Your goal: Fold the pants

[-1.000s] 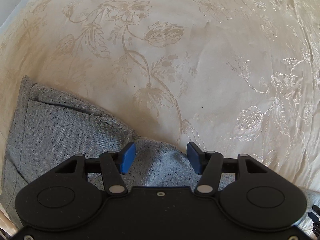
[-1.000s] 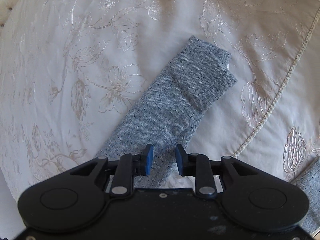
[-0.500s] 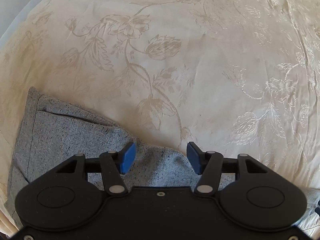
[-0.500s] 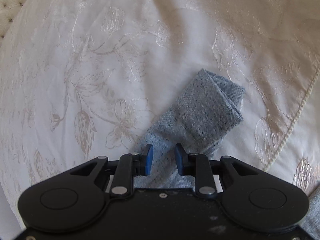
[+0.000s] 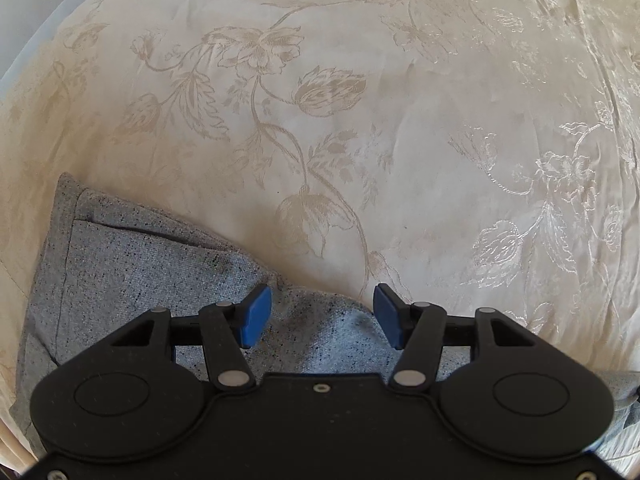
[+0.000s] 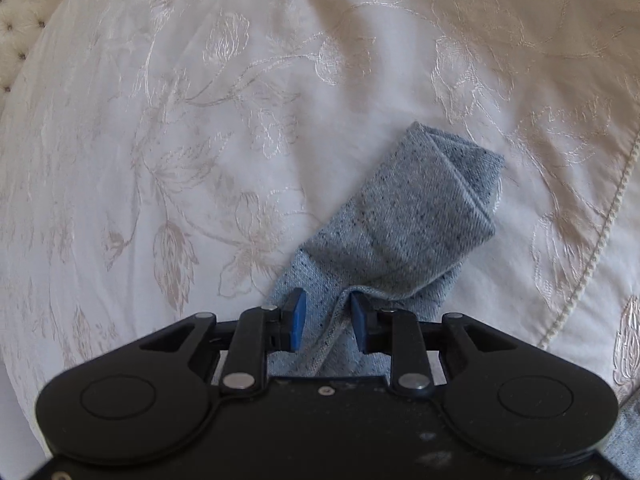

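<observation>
Left wrist view: the left gripper [image 5: 322, 316] points steeply down over the waist end of the grey flecked pants [image 5: 132, 276], which lie flat on a cream bedspread [image 5: 400, 140] woven with a floral pattern. Its blue pads [image 5: 256, 314] stand wide apart with only flat cloth showing between them; neither pad presses on the fabric, so the claw is released. The garment fills the lower left of this view, its seamed upper edge running diagonally from the far left toward the fingers, and a narrow strip of it continues under the gripper body to the lower right edge. A pale strip of wall or floor [image 5: 24, 20] shows at the upper left corner, beyond the bedspread. Right wrist view: the right gripper [image 6: 326, 318] also points steeply down, over the leg end of the pants [image 6: 416, 220]. Here the jaws stand narrower, and a raised ridge of the leg's edge [image 6: 338, 320] rises between them; the ridge lies against the right-hand pad while a gap remains at the left-hand pad, so the claw is not yet clenched on the cloth. Beyond the fingers the hem end is doubled back over the leg, forming a thick folded bundle that angles toward the upper right. A corded trim [image 6: 600, 240] of the bedspread curves down the right side, and a tufted headboard [image 6: 24, 4] occupies the upper left corner.
</observation>
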Demonstrator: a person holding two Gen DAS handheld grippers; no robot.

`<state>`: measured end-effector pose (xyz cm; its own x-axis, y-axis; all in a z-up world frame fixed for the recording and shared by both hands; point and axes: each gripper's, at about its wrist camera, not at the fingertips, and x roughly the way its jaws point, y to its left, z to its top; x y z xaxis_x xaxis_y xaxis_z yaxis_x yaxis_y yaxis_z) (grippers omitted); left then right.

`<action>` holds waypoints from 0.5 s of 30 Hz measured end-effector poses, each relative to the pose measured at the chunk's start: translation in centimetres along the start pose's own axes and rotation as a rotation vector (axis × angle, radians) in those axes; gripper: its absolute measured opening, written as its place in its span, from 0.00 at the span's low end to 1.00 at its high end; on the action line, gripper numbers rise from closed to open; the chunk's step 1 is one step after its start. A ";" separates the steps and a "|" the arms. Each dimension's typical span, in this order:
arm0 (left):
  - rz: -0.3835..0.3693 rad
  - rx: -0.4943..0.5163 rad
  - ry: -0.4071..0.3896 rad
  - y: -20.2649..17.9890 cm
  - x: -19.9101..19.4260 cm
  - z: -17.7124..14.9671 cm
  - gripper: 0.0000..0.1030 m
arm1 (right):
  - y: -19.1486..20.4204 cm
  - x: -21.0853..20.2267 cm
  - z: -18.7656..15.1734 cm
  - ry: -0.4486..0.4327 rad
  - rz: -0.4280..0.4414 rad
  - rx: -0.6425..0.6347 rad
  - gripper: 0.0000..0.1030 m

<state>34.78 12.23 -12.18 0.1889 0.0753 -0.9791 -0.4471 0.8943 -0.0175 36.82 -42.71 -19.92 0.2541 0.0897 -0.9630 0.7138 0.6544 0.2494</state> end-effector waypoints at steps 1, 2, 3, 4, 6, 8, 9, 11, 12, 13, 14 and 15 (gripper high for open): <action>-0.002 -0.004 0.000 0.1 0.0 0.0 0.60 | 0.3 0.2 0.2 0.004 -0.017 -0.009 0.21; -0.004 -0.010 0.001 0.3 -0.1 0.1 0.60 | 0.7 0.2 0.1 0.000 -0.034 -0.035 0.03; -0.008 -0.016 0.004 0.6 -0.1 0.1 0.60 | 1.1 0.1 0.0 -0.003 -0.051 -0.071 0.03; -0.012 -0.021 0.007 0.7 -0.2 0.2 0.60 | 1.6 -0.2 0.0 -0.010 -0.057 -0.102 0.03; -0.025 -0.029 0.010 1.2 -0.3 0.2 0.60 | 2.0 -1.6 -0.2 -0.033 -0.053 -0.138 0.03; -0.025 -0.036 0.009 1.5 -0.5 0.2 0.60 | 2.7 -3.5 0.0 -0.066 -0.038 -0.174 0.02; -0.023 -0.038 0.009 1.6 -0.5 0.2 0.60 | 3.0 -4.7 0.1 -0.085 -0.024 -0.196 0.02; -0.025 -0.042 0.014 1.8 -0.4 0.3 0.60 | 3.9 -7.2 0.4 -0.125 0.008 -0.244 0.02; -0.028 -0.043 0.022 1.9 -0.3 0.6 0.60 | 4.3 -8.2 0.6 -0.138 0.023 -0.260 0.02; -0.032 -0.045 0.030 2.0 -0.1 0.8 0.60 | 4.5 -9.1 0.7 -0.148 0.038 -0.272 0.02; -0.035 -0.042 0.047 2.0 0.3 1.2 0.60 | 5.0 -10.1 0.8 -0.158 0.054 -0.290 0.02; -0.025 -0.038 0.074 2.0 0.8 1.6 0.60 | 5.4 -10.7 0.9 -0.167 0.062 -0.304 0.02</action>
<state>35.40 14.76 -12.67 0.1359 0.0192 -0.9905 -0.4763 0.8780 -0.0483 38.53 -40.81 -8.15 0.4117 0.0290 -0.9108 0.4729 0.8476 0.2407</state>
